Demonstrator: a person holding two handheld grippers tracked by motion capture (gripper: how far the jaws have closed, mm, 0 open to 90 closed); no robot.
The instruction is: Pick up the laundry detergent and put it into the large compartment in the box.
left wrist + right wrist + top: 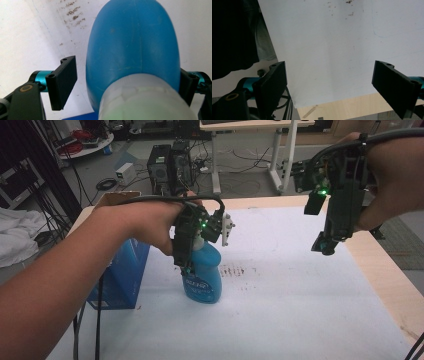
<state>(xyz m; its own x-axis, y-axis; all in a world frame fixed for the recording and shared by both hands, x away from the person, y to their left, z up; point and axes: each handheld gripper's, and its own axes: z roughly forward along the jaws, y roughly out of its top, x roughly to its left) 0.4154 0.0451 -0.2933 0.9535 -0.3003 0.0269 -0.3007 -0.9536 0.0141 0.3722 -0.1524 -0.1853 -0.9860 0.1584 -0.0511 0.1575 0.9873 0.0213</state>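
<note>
So the bottle [202, 270] (blue, with a white spray head on top) stands upright on the white sheet [300, 285] that covers the surface [395, 280], left of the middle and just beside a blue box [122, 275] at the sheet's left edge. A patch of brownish smudges [235, 270] marks the sheet right next to it.

The left claw [187, 262] comes down over the bottle from above, hand wrapped around its body. In the left gripper view the bottle [132, 50] sits between the jaws. One pad [62, 82] stands clear of it with a strip of sheet showing in the gap. The other pad [187, 82] is right up against the bottle's side, though I can't tell if it actually presses. So it's around the bottle but not clamped on it.

The right claw [325, 245] hangs in the air well off to the right, pointing down, over the sheet's right edge. In the right gripper view its jaws stand wide apart with just sheet [332, 50] and a bit of bare wood [352, 107] below them.
</note>
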